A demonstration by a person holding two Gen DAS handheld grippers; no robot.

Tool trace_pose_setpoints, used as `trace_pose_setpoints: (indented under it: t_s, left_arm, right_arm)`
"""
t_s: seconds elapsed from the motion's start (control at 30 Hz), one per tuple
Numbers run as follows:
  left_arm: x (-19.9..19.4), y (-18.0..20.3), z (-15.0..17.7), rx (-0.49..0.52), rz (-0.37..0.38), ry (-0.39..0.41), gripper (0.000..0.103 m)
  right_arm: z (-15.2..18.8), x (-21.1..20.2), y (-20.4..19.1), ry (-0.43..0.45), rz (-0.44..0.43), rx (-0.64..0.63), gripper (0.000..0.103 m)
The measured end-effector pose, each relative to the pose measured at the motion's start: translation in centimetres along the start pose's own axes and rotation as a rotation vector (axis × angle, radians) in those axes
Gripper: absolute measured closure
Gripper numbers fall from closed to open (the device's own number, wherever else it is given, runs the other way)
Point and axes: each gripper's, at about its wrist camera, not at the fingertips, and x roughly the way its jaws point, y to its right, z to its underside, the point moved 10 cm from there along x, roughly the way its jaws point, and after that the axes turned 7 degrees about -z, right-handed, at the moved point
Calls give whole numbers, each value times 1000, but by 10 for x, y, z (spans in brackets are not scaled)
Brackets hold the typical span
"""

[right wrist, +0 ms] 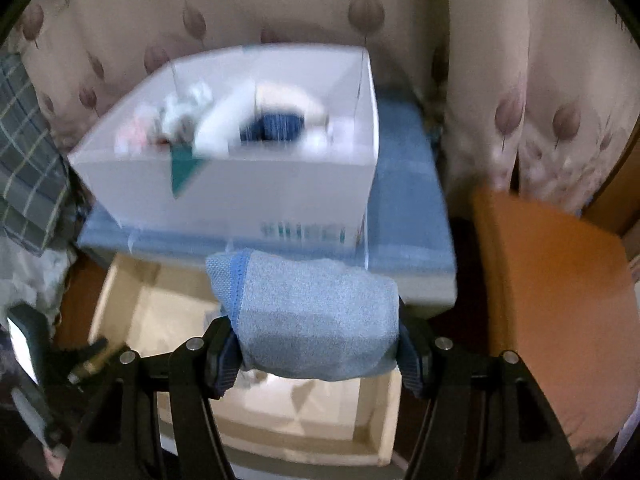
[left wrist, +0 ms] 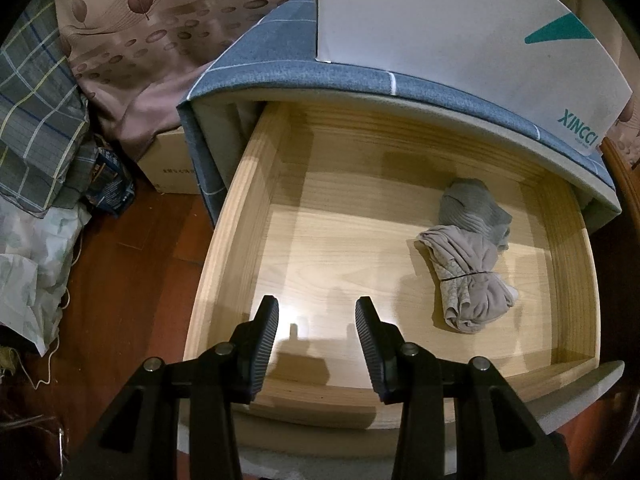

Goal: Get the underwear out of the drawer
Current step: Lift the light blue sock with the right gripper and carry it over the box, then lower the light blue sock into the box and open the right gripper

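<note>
The wooden drawer (left wrist: 248,216) is pulled open. Inside it at the right lie a beige rolled underwear (left wrist: 468,280) and a grey one (left wrist: 472,208) behind it. My left gripper (left wrist: 316,340) is open and empty above the drawer's front left part, well left of the beige roll. My right gripper (right wrist: 316,340) is shut on a blue-grey folded underwear (right wrist: 316,316) and holds it above the open drawer (right wrist: 132,304). That view is blurred. The white box (right wrist: 240,184) on the cabinet top holds several other small clothes.
The blue checked cabinet (left wrist: 280,76) carries the white box (left wrist: 460,28) marked XINCCI. A cardboard box (left wrist: 168,164) and piled bedding (left wrist: 36,120) stand at the left on the wood floor. An orange-brown stool top (right wrist: 552,296) is at the right. Curtains hang behind.
</note>
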Motion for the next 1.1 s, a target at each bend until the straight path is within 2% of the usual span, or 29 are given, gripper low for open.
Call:
trace_pose_setpoints:
  t_s: [0.33,0.5,0.87,1.1]
  left_arm:
    - [0,-1,0,-6,-1,-4,62]
    - [1,-4,0,-9,-3,-5,62]
    - [4,-9,-2,-33,1,-7,62]
    - [5,-11,-2,-44,4,-11,62]
  right_arm:
    - [-97,-29,-6,127,9,-35,42]
    - [-125,-10,-13,115,9,-38,42]
    - [-123,59,-18,8,10,-46,41]
    - [-118,86,-14,-35,23,-39,39]
